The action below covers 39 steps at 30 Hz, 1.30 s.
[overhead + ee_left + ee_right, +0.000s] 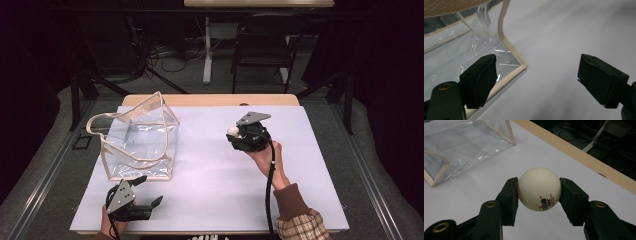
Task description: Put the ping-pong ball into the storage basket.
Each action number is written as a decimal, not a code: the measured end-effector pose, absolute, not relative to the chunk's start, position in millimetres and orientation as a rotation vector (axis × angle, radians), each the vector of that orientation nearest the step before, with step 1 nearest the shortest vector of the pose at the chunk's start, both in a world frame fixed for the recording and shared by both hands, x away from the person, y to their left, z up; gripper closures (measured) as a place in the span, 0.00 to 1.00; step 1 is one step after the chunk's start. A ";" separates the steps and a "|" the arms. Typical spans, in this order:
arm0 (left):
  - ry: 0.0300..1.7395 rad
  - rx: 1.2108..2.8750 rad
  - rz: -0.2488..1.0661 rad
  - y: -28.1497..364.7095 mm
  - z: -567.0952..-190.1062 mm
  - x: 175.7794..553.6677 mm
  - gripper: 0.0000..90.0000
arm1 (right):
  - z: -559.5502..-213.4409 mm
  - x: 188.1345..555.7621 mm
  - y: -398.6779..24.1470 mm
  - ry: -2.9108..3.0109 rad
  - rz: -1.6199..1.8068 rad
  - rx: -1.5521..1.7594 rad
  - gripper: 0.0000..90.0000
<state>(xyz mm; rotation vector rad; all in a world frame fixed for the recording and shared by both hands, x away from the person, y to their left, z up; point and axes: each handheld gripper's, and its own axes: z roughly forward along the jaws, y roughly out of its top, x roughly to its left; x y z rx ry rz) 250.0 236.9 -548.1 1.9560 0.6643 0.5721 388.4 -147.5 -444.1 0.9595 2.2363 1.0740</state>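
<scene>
White ball (pixel 539 189), cream-tinted with red and black print, sits squeezed between my right gripper's (pixel 539 195) two black jaws, held up off the white table (pixel 215 180) over its middle, well apart from the bag. Clear plastic bag (pixel 137 137) with beige trim stands open on the table's left side, and my left gripper (pixel 536 80) hangs low just beside its near corner, one jaw in front of the trim. Its jaws are spread wide and nothing is between them.
</scene>
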 end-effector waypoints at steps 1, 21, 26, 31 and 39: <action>0.664 1.956 0.573 236.9 -548.1 250.0 0.18 | -444.1 388.6 -146.6 2.237 1.076 0.960 0.56; 0.663 1.954 0.575 236.9 -548.0 250.1 0.18 | -432.9 392.8 -133.9 2.243 1.086 0.923 0.56; 0.659 1.954 0.572 236.3 -547.7 249.9 0.18 | -430.5 393.3 -129.2 2.250 1.091 0.908 0.56; 0.662 1.954 0.573 236.6 -547.9 250.2 0.18 | -430.2 394.4 -124.1 2.261 1.081 0.895 0.56; 0.661 1.952 0.573 236.7 -547.8 250.1 0.18 | -425.1 397.7 -118.1 2.266 1.094 0.880 0.56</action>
